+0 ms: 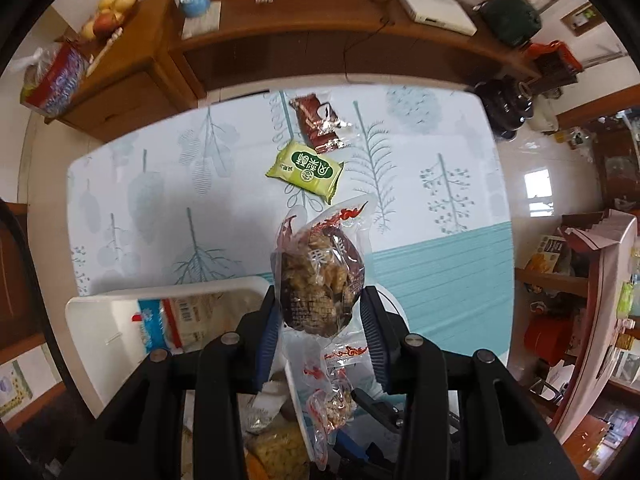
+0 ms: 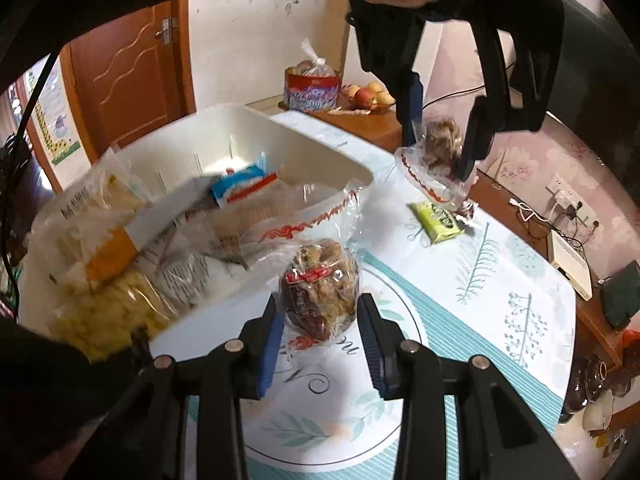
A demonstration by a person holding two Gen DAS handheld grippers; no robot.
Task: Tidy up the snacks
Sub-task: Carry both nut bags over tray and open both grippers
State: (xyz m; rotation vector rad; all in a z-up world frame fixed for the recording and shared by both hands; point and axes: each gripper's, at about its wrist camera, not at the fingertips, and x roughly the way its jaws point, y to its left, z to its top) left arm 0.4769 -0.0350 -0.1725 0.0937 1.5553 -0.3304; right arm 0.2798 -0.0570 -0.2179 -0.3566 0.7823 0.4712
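Two clear packets of brown nut snacks (image 1: 316, 280) (image 2: 320, 292) held aloft, green packet (image 1: 306, 171) and brown wrapper (image 1: 320, 122) flat on table, white bin (image 2: 280, 140) holding snacks.

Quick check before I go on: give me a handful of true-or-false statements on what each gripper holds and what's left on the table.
1. The left gripper is shut on a clear snack bag. True.
2. The right gripper is empty. False: it grips a similar bag.
3. A green packet lies on the table. True.
4. The white bin is empty. False: it holds packets, one blue and white.
5. The brown packet is in the bin. False: it lies on the table beyond the green packet.
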